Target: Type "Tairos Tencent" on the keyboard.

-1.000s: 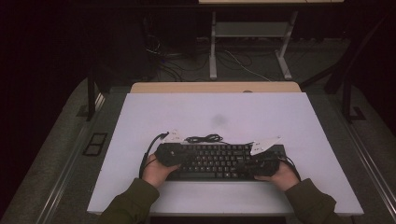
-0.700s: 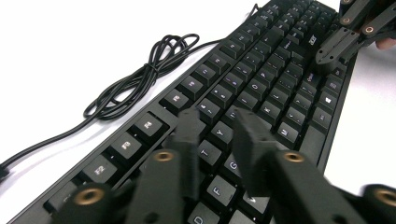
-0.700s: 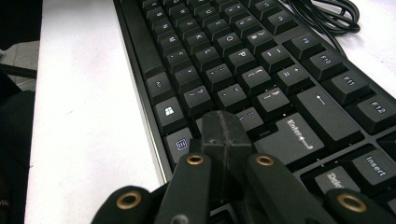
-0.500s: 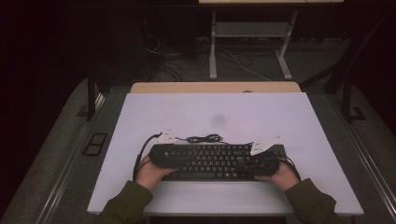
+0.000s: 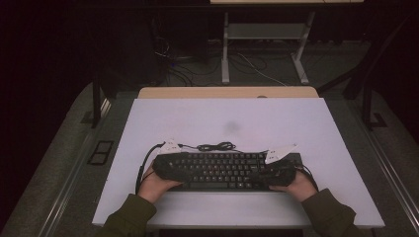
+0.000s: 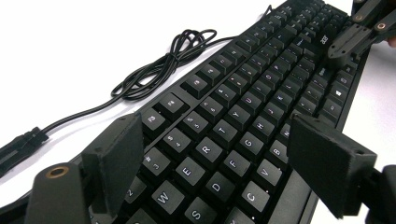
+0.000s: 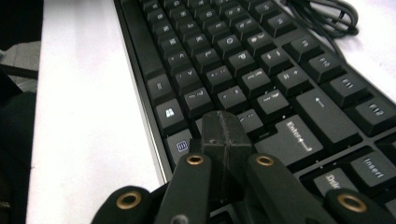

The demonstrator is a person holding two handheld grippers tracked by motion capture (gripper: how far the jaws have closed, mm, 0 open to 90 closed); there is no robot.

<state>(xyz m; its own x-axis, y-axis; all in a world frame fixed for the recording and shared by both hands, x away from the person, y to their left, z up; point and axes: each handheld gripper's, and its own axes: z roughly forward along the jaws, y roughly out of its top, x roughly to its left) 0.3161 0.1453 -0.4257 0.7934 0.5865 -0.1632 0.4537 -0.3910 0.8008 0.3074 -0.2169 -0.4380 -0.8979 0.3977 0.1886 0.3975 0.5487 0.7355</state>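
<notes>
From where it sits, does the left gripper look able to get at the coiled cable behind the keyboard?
Probably yes. The left gripper stands open over the keyboard, and the coiled cable lies just beyond on bare table, with nothing between.

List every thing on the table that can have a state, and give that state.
Keyboard: lying flat on the white table, keys up, no backlight visible.
Keyboard cable: loosely coiled on the table behind the keyboard.
Left gripper: jaws have just been opening, now spread wide over the left-hand keys, pads clear of them.
Right gripper: shut, tips together over the keys near Enter.
</notes>
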